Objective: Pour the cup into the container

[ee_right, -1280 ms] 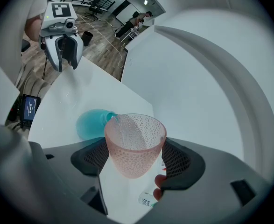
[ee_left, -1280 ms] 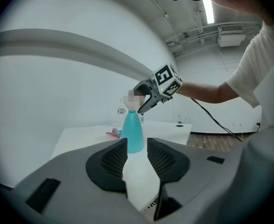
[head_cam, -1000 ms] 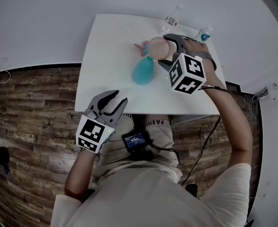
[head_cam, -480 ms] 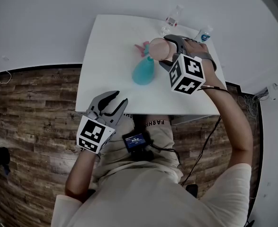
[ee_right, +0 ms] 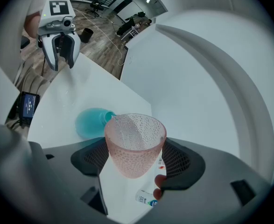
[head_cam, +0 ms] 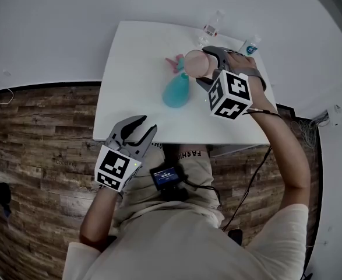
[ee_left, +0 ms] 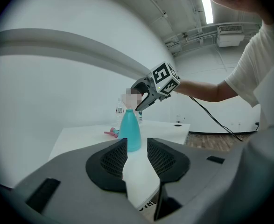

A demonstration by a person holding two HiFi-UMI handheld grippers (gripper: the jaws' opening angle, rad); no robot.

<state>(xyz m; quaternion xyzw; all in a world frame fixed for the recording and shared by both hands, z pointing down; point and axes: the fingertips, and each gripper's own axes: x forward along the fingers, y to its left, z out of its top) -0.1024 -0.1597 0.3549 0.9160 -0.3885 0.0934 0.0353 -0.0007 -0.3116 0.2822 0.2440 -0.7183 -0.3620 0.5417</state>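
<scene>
My right gripper (head_cam: 204, 67) is shut on a pink dimpled cup (head_cam: 196, 63), holding it above the white table (head_cam: 136, 51). The cup (ee_right: 134, 143) tilts on its side, with its mouth toward the neck of the teal flask-shaped container (ee_right: 94, 122). No liquid shows in the cup. The container (head_cam: 176, 91) stands upright mid-table, just left of and below the cup. My left gripper (head_cam: 137, 132) hangs open and holding nothing at the table's front edge. In the left gripper view the left gripper (ee_left: 137, 158) faces the container (ee_left: 130, 129).
Two small clear bottles (head_cam: 210, 24) (head_cam: 250, 43) stand at the table's far right edge. A pink item (head_cam: 174, 61) lies behind the container. Wood floor (head_cam: 36, 133) lies left of the table, and a cable (head_cam: 253, 177) runs from my right arm.
My left gripper has drifted slightly back toward me. The right gripper and cup stay almost still by the container's neck.
</scene>
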